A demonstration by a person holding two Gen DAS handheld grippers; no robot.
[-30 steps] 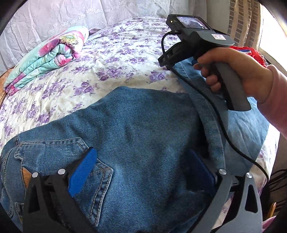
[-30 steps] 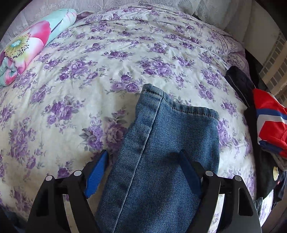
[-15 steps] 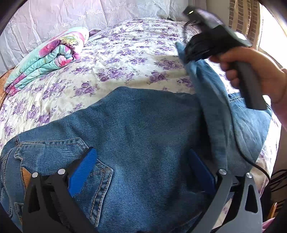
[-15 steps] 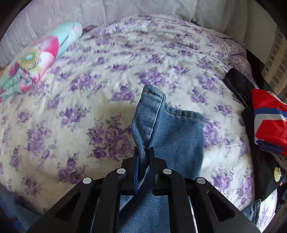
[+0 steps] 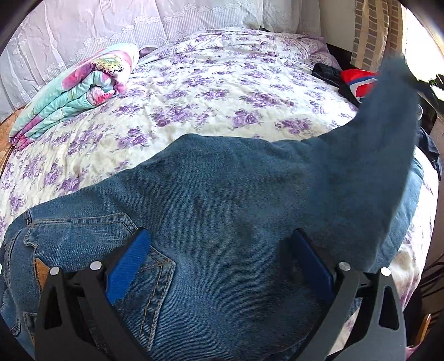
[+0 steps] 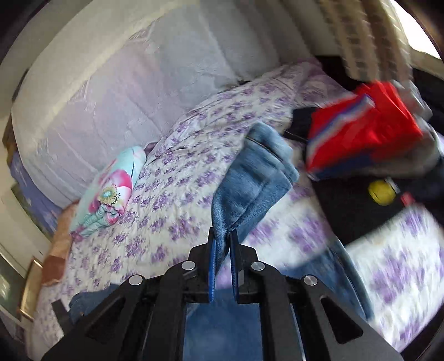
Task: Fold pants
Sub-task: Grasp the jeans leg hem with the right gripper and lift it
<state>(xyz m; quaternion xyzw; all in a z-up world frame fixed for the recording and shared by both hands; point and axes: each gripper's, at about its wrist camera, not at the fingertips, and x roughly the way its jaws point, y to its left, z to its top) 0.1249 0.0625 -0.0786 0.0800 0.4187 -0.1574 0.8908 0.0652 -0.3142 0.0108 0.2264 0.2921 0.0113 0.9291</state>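
Blue denim pants (image 5: pixel 236 211) lie across the near part of the flowered bed, back pocket (image 5: pixel 83 238) at lower left. My left gripper (image 5: pixel 219 263) is open, its blue pads (image 5: pixel 127 266) resting over the seat of the pants. My right gripper (image 6: pixel 223 244) is shut on the hem end of the pant leg (image 6: pixel 255 172) and holds it up in the air above the bed. In the left wrist view the lifted leg (image 5: pixel 388 133) rises toward the upper right, blurred.
A folded floral blanket (image 5: pixel 77 86) lies at the bed's far left. A pile of red and dark clothes (image 6: pixel 366 133) sits at the bed's right edge. White lace curtain (image 5: pixel 111 25) hangs behind the bed. Bare flowered bedspread (image 5: pixel 222 83) stretches beyond the pants.
My right gripper shut on the pant leg's hem, then lifted it up off the bed and to the right. My left gripper stayed open on the seat.
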